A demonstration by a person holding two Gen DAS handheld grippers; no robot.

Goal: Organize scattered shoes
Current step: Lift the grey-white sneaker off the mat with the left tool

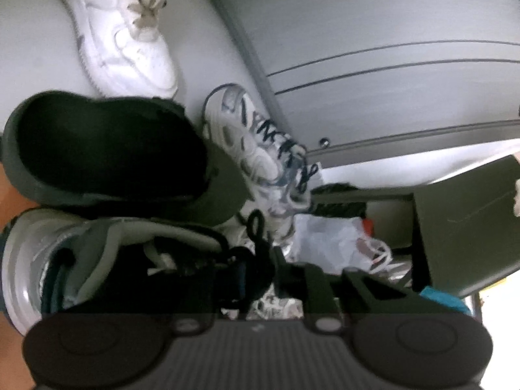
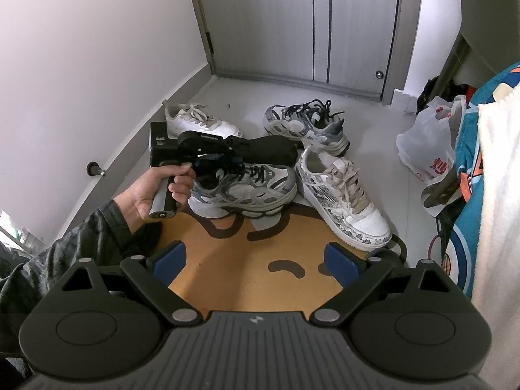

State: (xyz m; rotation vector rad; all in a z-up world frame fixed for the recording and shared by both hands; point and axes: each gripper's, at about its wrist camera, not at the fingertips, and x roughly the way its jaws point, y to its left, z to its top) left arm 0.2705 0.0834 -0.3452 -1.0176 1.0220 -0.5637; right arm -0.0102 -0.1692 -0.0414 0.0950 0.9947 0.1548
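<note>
Five shoes lay on the grey floor [image 2: 247, 97] between the white wall [image 2: 97, 48] and the closed door [image 2: 308, 32]. Open floor remained in front of the door threshold and on the orange mat [image 2: 227, 260]. A door stop [image 2: 94, 167] projected from the wall base, and a plastic bag [image 2: 429, 143] stood at the opposite edge.

The right gripper [image 2: 256, 256] hung above the mat with its jaws spread wide and nothing between them. All shoes lay beyond its fingertips.

The left hand [image 2: 152, 195] held the left gripper [image 2: 221, 162] at the collar of the near grey running shoe [image 2: 247, 191]. Its jaws were drawn narrow on the tongue and lace area of that shoe. The shoe's toe end sat over the far edge of the mat. A black shoe [image 2: 273, 151] lay just behind it, touching. The printed white sneaker [image 2: 344, 201] lay just beside its toe. The far grey running shoe [image 2: 305, 123] and the plain white sneaker [image 2: 201, 122] lay further back, nearer the door.

Only the right wrist view showed the whole layout, the mat and the hand. The left wrist view was rolled and blurred. It showed the dark opening of the black shoe at close range, and the gripped shoe's lace loops close in front of the fingers. The pad contact itself was lost in shadow there.
</note>
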